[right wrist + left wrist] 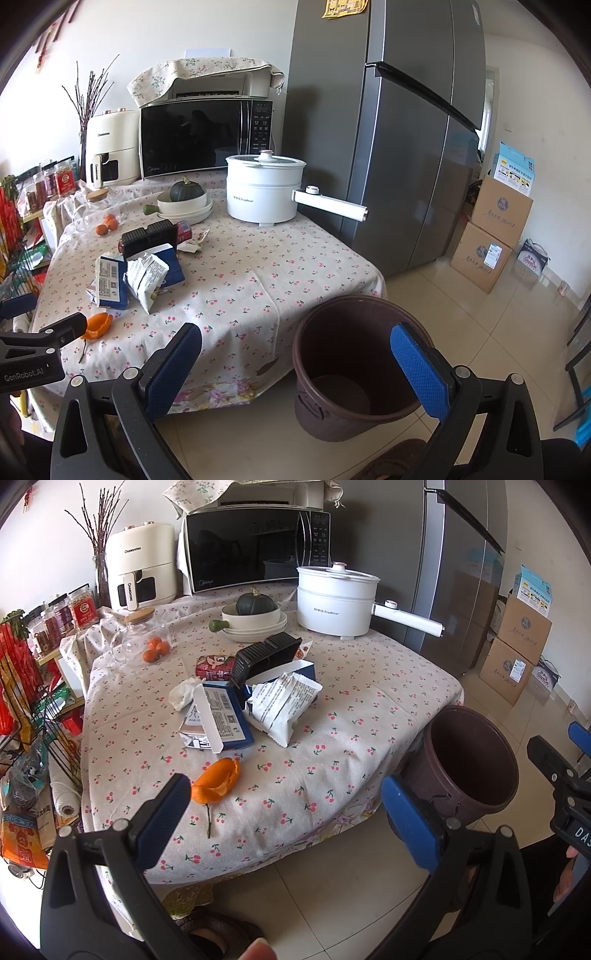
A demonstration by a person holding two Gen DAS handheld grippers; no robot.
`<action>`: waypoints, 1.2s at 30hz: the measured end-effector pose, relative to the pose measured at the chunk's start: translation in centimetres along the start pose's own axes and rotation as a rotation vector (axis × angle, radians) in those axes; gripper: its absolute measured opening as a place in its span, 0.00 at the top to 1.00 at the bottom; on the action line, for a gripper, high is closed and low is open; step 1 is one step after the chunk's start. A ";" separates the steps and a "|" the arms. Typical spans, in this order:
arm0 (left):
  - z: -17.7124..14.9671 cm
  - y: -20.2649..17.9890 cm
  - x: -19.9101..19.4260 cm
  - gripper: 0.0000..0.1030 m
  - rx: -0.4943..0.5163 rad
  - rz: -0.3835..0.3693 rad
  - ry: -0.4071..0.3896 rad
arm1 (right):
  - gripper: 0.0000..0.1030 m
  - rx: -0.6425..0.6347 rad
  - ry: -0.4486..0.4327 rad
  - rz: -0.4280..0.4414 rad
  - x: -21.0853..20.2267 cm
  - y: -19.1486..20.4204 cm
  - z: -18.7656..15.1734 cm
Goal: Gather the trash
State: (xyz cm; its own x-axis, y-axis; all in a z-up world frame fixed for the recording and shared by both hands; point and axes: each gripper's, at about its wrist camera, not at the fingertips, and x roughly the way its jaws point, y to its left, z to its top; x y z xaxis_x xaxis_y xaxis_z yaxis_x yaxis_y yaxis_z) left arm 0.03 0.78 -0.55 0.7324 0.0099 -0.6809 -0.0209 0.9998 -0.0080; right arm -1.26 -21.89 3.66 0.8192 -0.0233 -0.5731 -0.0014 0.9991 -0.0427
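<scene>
Trash lies in a heap on the cherry-print tablecloth (332, 716): a white wrapper (280, 701), a blue carton (225, 716), a black plastic tray (266, 657), a red can (214, 665) and a crumpled tissue (183, 696). An orange peel (218, 781) sits near the front edge, just beyond my left gripper (286, 819), which is open and holds nothing. A brown bin (354, 369) stands on the floor at the table's corner. My right gripper (295, 369) hangs open over the bin's near rim. The same heap (140, 273) and peel (98, 325) show in the right wrist view.
At the back of the table stand a microwave (255, 550), an air fryer (142, 568), a white electric pot (338, 598), bowls with a squash (255, 618) and a glass jar with tangerines (144, 642). A fridge (388, 140) and cardboard boxes (491, 236) are to the right.
</scene>
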 end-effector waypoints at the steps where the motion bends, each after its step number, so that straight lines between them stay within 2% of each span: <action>1: 0.0 0.0 0.0 0.00 -0.001 0.000 0.000 | 0.00 0.001 0.000 0.000 0.0 0.0 0.0; 29: -0.1 0.0 0.0 0.00 0.002 -0.005 0.008 | 0.00 -0.003 0.014 -0.007 0.0 0.2 0.0; 36: 0.3 0.0 0.5 0.00 0.005 -0.002 0.051 | 0.00 -0.014 0.036 -0.005 -0.3 0.3 0.6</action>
State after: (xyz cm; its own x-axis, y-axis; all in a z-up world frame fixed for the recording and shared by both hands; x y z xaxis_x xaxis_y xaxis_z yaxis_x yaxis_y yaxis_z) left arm 0.63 0.79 -0.69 0.6964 0.0071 -0.7176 -0.0159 0.9999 -0.0055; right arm -1.19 -21.58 4.28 0.7979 -0.0295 -0.6020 -0.0057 0.9984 -0.0565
